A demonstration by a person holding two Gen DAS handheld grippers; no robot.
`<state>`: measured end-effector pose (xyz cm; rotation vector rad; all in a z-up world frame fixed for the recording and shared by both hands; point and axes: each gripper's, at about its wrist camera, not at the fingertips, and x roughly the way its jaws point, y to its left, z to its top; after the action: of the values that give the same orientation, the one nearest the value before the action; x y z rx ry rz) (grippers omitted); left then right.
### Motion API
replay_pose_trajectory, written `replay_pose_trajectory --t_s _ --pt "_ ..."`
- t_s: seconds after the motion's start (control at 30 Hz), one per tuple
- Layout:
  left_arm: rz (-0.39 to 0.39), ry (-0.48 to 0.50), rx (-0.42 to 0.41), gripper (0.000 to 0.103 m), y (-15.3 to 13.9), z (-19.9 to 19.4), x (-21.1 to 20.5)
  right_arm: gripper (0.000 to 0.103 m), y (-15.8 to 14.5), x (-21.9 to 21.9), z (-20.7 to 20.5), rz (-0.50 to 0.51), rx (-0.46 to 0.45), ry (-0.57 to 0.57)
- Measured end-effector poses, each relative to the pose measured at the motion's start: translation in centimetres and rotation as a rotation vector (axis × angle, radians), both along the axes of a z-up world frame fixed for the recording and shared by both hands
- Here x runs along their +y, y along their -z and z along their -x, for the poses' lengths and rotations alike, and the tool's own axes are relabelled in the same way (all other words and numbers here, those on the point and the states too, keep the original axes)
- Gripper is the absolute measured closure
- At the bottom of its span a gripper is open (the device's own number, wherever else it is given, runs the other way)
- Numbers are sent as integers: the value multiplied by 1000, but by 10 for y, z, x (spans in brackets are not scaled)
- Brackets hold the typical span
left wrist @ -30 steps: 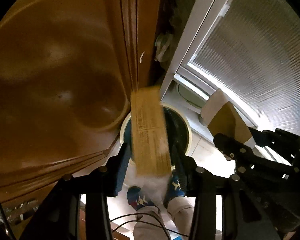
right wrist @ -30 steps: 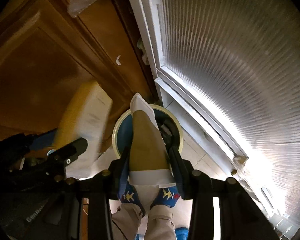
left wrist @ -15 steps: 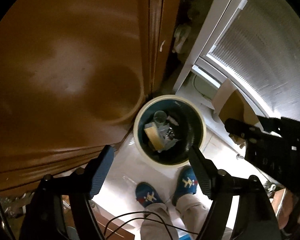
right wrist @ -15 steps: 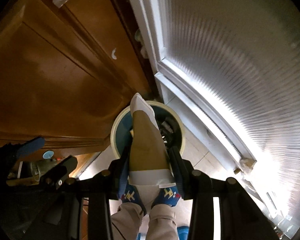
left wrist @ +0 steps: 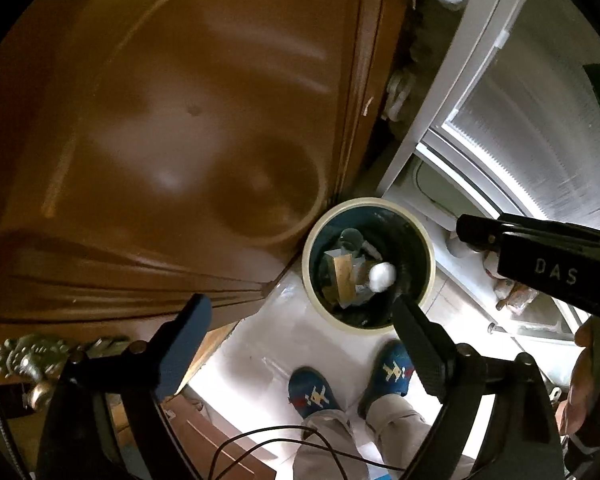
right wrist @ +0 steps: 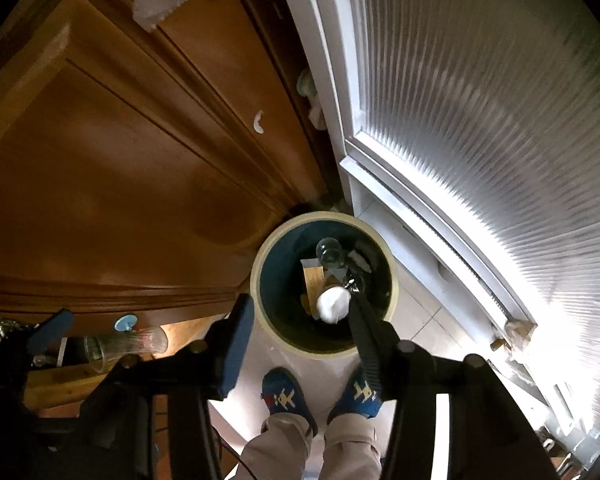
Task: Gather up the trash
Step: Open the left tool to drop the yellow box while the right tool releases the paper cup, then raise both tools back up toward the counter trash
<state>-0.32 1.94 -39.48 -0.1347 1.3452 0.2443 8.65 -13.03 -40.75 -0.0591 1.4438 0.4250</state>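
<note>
A round bin with a cream rim [left wrist: 309, 240] [right wrist: 260, 264] stands on the pale floor in the corner between a wooden cabinet and a glass door. Inside lie a brown cardboard piece [left wrist: 343, 276] [right wrist: 313, 278], a clear plastic cup [left wrist: 350, 238] [right wrist: 329, 252] and a white-ended paper item [left wrist: 382, 276] [right wrist: 332, 304]. My left gripper [left wrist: 300, 320] is open and empty above the bin. My right gripper [right wrist: 300, 320] is open and empty above the bin; it also shows at the right of the left wrist view [left wrist: 540, 256].
The wooden cabinet door [left wrist: 172, 128] [right wrist: 112, 168] fills the left. The ribbed glass door [right wrist: 480, 120] and its white frame [left wrist: 452, 92] are on the right. The person's blue slippers [left wrist: 316, 394] [right wrist: 284, 396] stand in front of the bin. A glass vase [right wrist: 124, 344] lies at lower left.
The left gripper opened and dropped its yellow box into the bin. Then the right gripper opened and its brown-and-white paper item fell into the bin.
</note>
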Motion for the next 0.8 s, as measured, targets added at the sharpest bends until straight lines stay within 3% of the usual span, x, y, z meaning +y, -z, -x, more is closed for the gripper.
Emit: replay_pose_trajectory --t_s 0.23,0.37,0.57,0.8 --pt "1 4 -19 12 -26 8 -3 53 -25 1 8 2 -20 -14" --pt "0 28 -50 12 -57 12 -7 53 -55 -6 16 3 -45 -25" --pt "5 71 -133 12 -118 18 -12 53 -104 -20 31 61 -114 -57" --pt "-7 158 -241 12 -192 24 -22 53 -169 -35 47 61 -189 -54"
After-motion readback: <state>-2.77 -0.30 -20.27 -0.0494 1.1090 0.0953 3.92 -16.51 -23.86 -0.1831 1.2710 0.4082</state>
